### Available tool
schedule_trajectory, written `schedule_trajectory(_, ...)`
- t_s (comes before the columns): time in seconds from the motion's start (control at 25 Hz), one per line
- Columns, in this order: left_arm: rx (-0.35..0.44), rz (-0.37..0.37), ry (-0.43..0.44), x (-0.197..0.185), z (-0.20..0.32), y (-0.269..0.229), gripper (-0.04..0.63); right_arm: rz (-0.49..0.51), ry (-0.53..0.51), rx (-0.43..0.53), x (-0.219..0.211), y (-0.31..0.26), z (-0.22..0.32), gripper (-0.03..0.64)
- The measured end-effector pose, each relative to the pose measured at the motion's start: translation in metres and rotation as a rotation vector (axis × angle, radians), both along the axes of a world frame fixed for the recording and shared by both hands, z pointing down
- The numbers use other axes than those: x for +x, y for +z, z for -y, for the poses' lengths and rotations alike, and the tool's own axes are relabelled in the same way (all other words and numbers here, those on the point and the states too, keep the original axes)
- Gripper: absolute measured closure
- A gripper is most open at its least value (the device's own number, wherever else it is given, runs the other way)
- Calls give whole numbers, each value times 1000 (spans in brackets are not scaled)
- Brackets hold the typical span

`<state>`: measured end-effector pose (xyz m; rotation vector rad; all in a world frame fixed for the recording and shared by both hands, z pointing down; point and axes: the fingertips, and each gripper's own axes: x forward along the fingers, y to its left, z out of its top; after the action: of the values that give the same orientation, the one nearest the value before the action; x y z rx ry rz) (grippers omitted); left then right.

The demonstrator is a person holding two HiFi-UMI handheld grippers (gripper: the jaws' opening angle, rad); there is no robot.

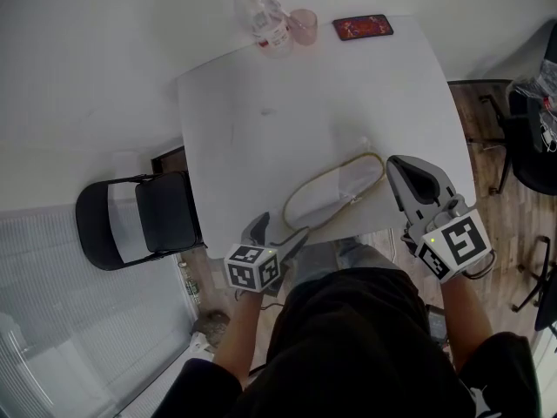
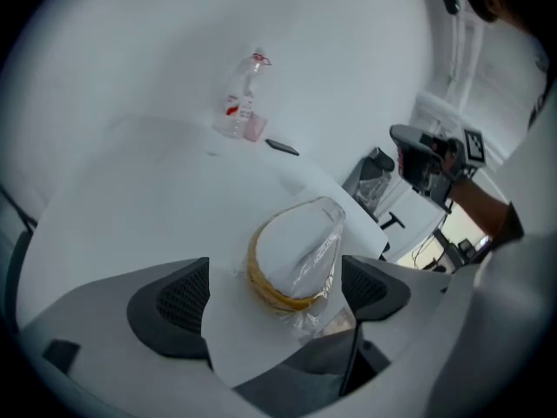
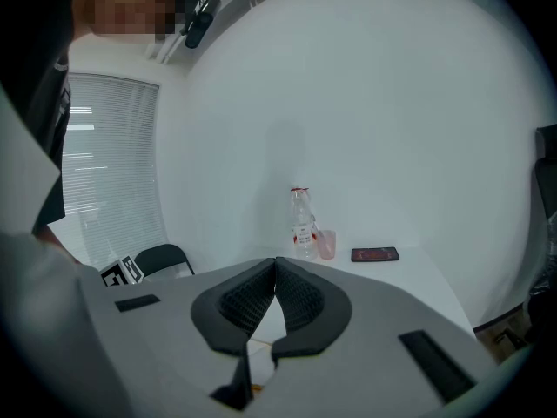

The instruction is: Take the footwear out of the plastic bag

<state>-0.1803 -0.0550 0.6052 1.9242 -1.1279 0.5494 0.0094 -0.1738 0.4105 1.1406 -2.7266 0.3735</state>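
I am in what looks like a plain office or meeting room. A white table (image 1: pixel 261 129) stands against bare white walls, with a black folding chair (image 1: pixel 139 220) beside it. There are window blinds (image 3: pixel 109 155), a wooden floor (image 1: pixel 513 233) and office chairs (image 1: pixel 531 159) to my right. A water bottle (image 1: pixel 264 11), a cup (image 1: pixel 304 26) and a phone (image 1: pixel 363 27) sit at the table's far edge.

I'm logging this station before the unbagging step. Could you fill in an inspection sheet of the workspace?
Surface: white table, set against a white wall.
Job's things: slipper still inside the clear plastic bag, at the table's near edge.
Clutter: bottle, pink cup and phone along the far edge.
Grippers: left gripper open, jaws either side of the bagged slipper, not pressing; right gripper shut, empty, right of the bag.
Cables: nothing seen.
Surroundings: folding chair left of the table; wood floor on the right.
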Motion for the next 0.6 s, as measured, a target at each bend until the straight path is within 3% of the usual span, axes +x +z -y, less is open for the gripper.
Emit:
schedule_trajectory(0.12, -62, -121, -104, 1, -4, 5, 138, 2, -4, -9, 1, 4, -2, 601)
schedule_trajectory(0.28, -109, -223, -136, 16, -3, 12, 138, 2, -9, -9, 2, 5, -4, 601)
schedule_trajectory(0.6, -105, -242, -135, 24, -2, 16, 141, 5, 5, -6, 9, 1, -6, 601)
